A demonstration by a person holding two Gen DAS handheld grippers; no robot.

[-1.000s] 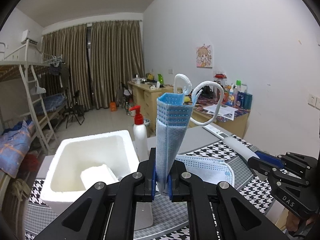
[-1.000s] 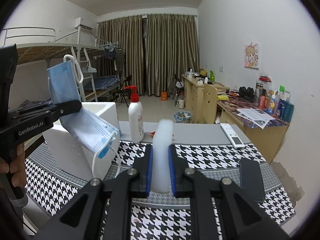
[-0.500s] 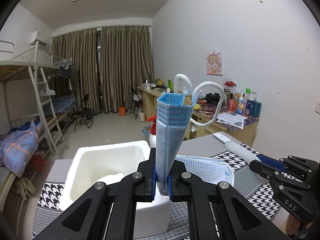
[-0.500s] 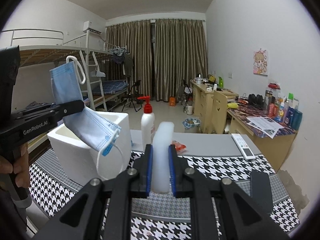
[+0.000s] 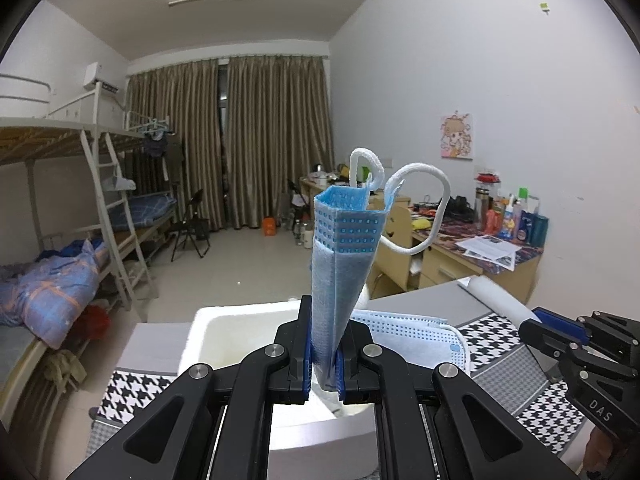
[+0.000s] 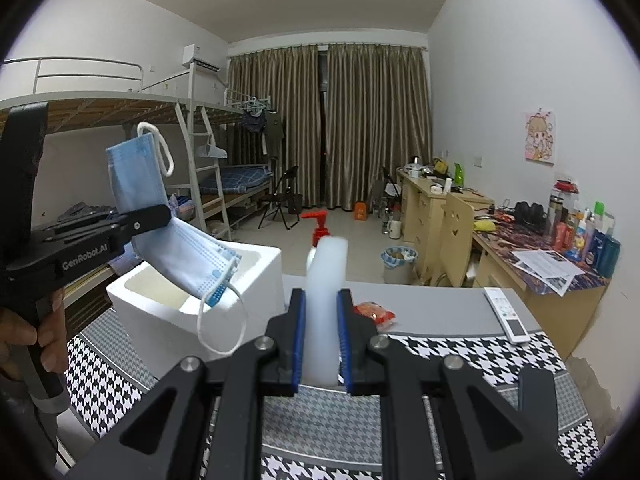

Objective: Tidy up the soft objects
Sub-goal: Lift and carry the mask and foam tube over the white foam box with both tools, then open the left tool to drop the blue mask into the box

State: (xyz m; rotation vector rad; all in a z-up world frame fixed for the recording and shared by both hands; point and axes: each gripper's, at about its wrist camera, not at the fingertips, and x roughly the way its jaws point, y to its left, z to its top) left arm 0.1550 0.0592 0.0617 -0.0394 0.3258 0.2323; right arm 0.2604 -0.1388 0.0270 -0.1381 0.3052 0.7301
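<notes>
Reading "GenRobot.AI" on left gripper [image 6: 150, 216]; "DAS" on right gripper [image 5: 532, 322].

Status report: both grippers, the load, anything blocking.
Left gripper shut on folded blue face mask. Right gripper shut on white foam slab. Open white foam box below the mask; nothing blocking it.

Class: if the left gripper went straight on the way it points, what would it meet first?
Probably the open white foam box just ahead of the left gripper, which is shut on a blue face mask; depth is uncertain.
</notes>
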